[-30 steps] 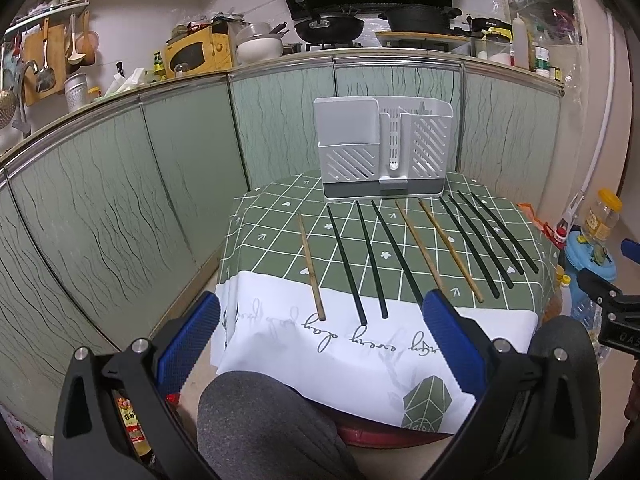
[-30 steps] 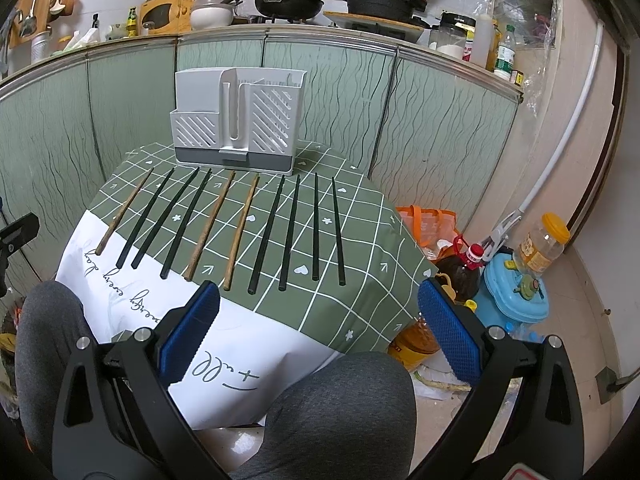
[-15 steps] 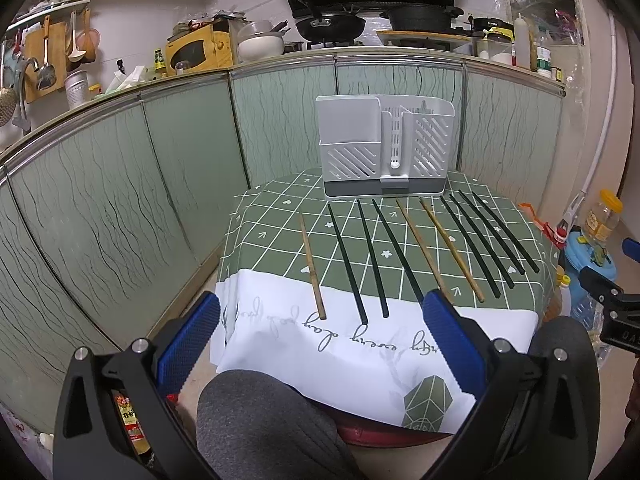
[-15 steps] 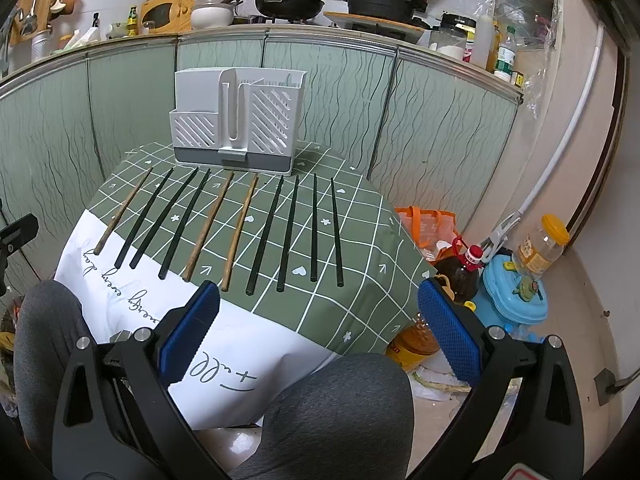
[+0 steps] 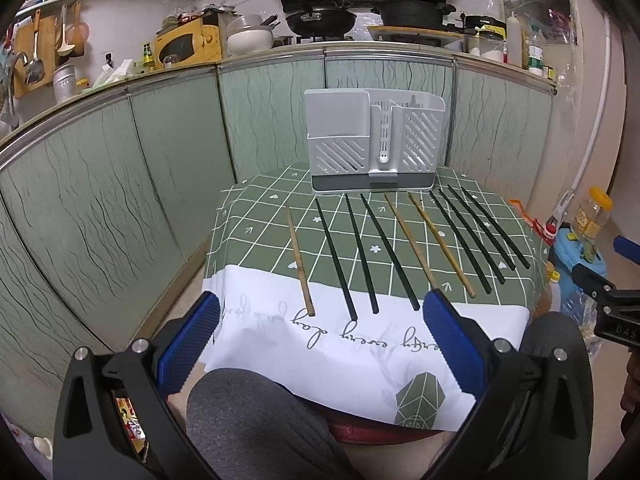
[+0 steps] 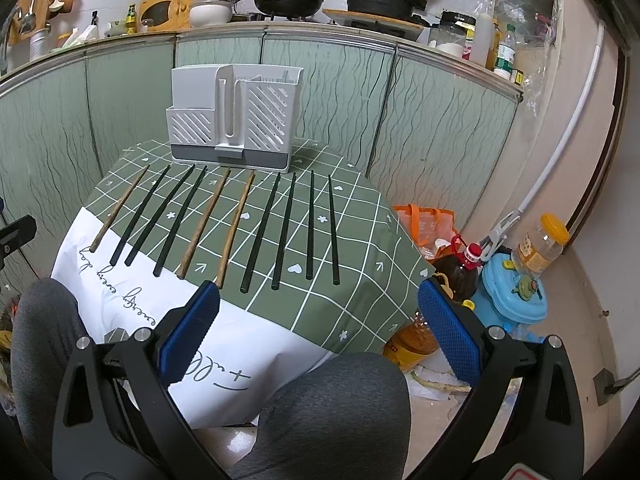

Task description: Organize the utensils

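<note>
Ten chopsticks lie side by side on the counter (image 5: pixel 256 240), tips toward the grey caddy (image 5: pixel 374 140) at the far edge, thick ends toward the near edge where the green checked cloth turns white. From the left: a lone wooden stick (image 5: pixel 299 262) apart near the left edge, three black sticks (image 5: pixel 362 254), two wooden sticks (image 6: pixel 222 226) in the middle, then four black sticks (image 6: pixel 304 226) toward the right edge. None is in the caddy yet, so the sorting looks not yet begun. The left tool (image 5: pixel 320 344) hangs below the near edge, released, jaws wide and holding nothing; the right tool (image 6: pixel 318 330) does the same toward the near right corner. The likely trouble: the sticks are thin and lie flat, so a pinch may slip or nudge a neighbour, and the closely spaced black ones on the right could roll. The cloth overhangs the edge, and catching it with a tool would drag the whole row. Script runs along the white hem; "every day" seems to be part of it, the rest unclear. The letters "DAS" show on the right tool's body in the left view.
</note>
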The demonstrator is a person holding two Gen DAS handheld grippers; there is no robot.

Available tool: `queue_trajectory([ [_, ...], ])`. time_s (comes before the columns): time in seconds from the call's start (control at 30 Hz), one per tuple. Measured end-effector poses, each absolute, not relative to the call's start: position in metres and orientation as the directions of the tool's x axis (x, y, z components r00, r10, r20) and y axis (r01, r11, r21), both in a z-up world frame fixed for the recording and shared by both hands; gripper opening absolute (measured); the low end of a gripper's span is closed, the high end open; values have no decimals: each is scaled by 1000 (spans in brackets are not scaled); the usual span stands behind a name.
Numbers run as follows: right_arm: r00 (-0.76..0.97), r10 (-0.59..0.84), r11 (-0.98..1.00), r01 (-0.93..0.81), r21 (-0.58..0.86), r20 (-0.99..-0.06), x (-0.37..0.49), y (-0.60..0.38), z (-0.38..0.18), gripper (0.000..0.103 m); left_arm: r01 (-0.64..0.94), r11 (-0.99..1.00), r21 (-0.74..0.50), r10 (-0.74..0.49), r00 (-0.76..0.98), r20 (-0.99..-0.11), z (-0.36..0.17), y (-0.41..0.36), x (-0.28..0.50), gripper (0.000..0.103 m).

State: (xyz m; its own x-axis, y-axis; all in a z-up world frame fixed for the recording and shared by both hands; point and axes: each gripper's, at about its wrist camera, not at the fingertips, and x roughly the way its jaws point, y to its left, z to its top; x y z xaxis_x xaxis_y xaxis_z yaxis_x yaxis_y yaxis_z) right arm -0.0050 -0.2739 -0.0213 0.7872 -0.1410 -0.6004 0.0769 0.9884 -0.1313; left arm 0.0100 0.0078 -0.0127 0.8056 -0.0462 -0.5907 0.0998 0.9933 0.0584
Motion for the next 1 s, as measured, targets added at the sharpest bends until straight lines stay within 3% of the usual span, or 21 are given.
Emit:
queue_trajectory([
  [0.5,772,-166,985,106,-134,-613,3,-290,-33,95,70,985,156,31,823,-567,-23,10,20,99],
  [0.67,775,-164,986,105,-132,-610,8,-297,-39,95,99,988,115,-7,787,-617,-37,18,30,99],
  [1.0,776,-128,991,75,-110,-618,26,-314,-52,95,39,997,61,9,771,-637,-56,41,53,99],
])
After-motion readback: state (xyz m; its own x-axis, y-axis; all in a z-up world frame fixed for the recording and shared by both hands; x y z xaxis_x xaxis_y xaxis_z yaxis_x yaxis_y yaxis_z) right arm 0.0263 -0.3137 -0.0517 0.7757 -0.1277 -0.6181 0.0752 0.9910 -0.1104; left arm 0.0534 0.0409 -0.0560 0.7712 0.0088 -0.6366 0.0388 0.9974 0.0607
